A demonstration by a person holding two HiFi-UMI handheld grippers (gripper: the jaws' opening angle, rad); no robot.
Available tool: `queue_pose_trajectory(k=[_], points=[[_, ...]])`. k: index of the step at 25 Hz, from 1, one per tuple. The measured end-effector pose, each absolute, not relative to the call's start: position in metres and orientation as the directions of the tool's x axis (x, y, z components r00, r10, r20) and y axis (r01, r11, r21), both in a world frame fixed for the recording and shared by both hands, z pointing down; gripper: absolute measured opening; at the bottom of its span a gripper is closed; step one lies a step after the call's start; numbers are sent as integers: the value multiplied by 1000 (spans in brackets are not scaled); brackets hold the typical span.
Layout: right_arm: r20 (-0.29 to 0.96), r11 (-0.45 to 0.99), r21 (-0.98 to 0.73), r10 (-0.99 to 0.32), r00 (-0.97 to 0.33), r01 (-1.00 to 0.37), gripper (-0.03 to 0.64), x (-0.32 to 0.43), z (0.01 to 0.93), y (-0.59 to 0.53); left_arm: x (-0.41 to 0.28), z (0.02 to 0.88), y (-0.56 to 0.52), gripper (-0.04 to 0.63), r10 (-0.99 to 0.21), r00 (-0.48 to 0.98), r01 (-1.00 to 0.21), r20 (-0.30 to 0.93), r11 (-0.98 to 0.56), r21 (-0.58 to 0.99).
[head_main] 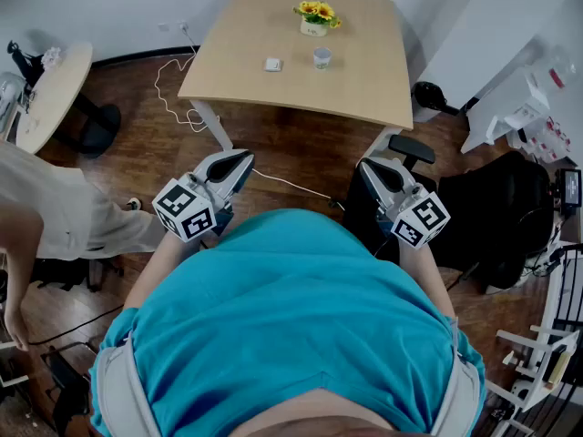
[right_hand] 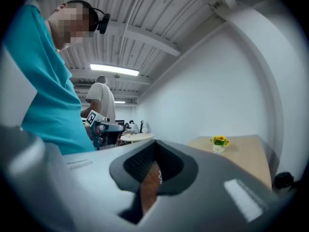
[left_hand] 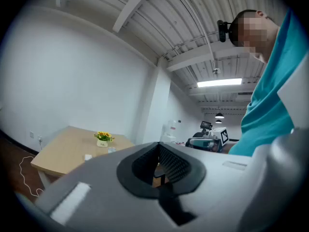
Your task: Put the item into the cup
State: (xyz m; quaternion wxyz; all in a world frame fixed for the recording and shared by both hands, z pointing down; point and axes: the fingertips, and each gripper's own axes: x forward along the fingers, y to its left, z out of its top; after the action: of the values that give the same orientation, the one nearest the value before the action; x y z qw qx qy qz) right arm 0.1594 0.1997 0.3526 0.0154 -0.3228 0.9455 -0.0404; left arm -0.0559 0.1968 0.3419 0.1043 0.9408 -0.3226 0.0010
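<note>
The light wooden table carries a flower pot. The cup stands just nearer than the pot, and the small white item lies nearer and left of it.

A pot of yellow flowers stands near the far edge of my tabletop. A white cable trails over the wooden floor beside it.
</note>
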Motion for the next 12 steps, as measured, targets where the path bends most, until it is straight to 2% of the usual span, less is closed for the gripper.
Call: queue_pose_trajectory(k=[6,12], points=[[37,815,-33,-577,-816,-578,2,181,361,184,-21,348,185,4,-591,801,-596,91,-776,205],[76,819,-82,-564,-823,-569,2,158,374,144,-40,351,144,3,-581,806,-592,117,-777,215]])
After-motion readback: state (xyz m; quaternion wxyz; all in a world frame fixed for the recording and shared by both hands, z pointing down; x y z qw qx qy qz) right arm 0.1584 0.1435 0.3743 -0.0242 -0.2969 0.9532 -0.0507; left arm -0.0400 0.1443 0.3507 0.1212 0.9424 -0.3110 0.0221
